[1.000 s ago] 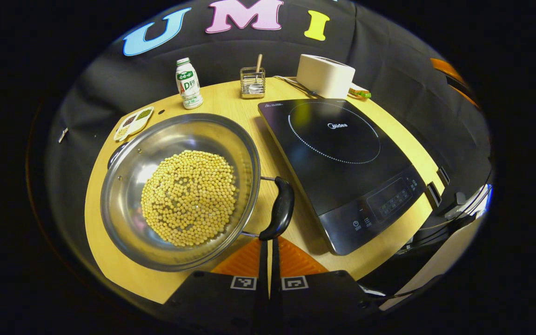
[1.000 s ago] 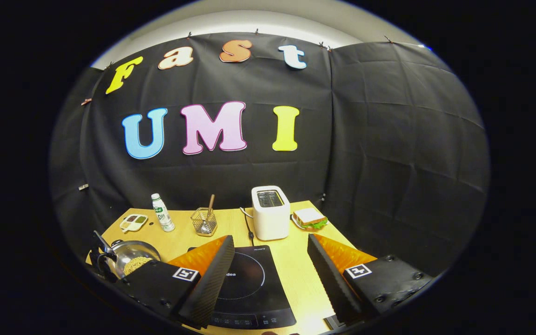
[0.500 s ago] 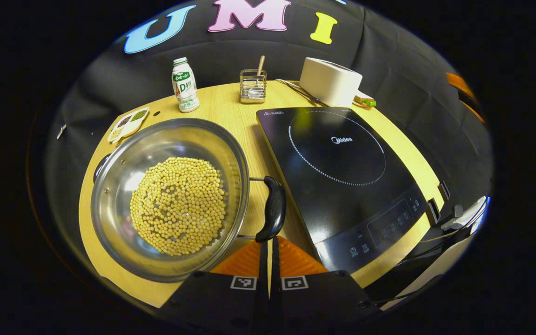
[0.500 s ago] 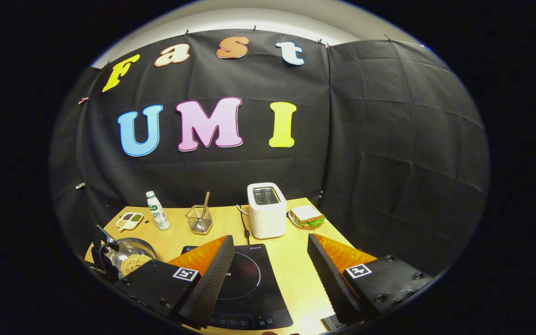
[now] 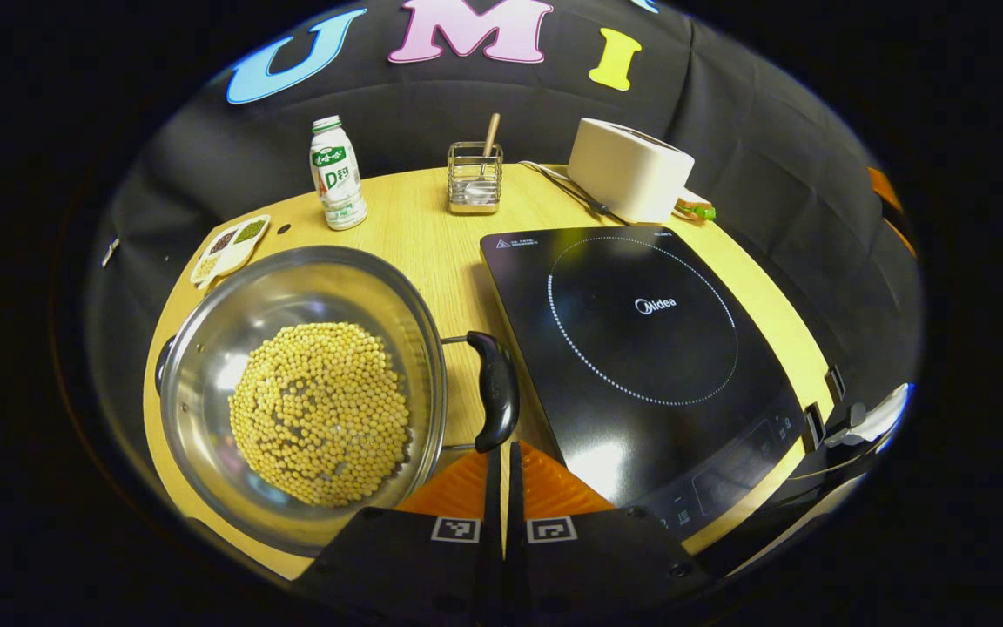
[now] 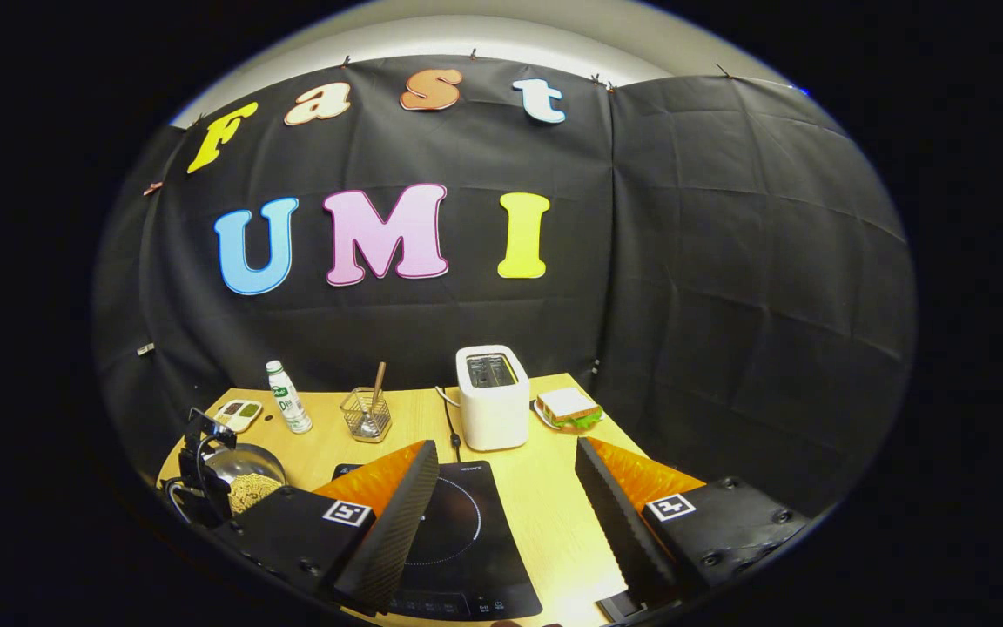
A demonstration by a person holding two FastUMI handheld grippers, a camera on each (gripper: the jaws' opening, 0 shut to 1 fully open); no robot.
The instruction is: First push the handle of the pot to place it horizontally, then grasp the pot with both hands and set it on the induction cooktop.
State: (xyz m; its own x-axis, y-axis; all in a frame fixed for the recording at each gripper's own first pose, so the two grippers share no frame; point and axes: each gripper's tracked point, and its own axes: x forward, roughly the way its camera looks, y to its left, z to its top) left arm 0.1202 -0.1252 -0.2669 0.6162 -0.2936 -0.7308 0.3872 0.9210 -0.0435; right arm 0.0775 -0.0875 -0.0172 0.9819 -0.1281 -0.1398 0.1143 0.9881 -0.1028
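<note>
Change: since a second ago the steel pot has slid toward the desk's left edge, and its black handle now lies nearer level.
Desk: light wooden desk [image 5: 432, 244] carries everything.
Cooktop: flat black glass induction cooktop [image 5: 641, 340] sits toward the desk's right edge, bare.
Pot: round stainless-steel pot [image 5: 297, 392], full of yellow beans [image 5: 320, 414], sits at the left front corner, beside the cooktop.
Handle: curved black pot handle [image 5: 494, 390] faces the cooktop.
Left gripper: left gripper [image 5: 502, 475] has its fingers pressed together, tips touching the handle's near end.
Right gripper: right gripper [image 6: 501, 501] is spread wide above the cooktop's front.
</note>
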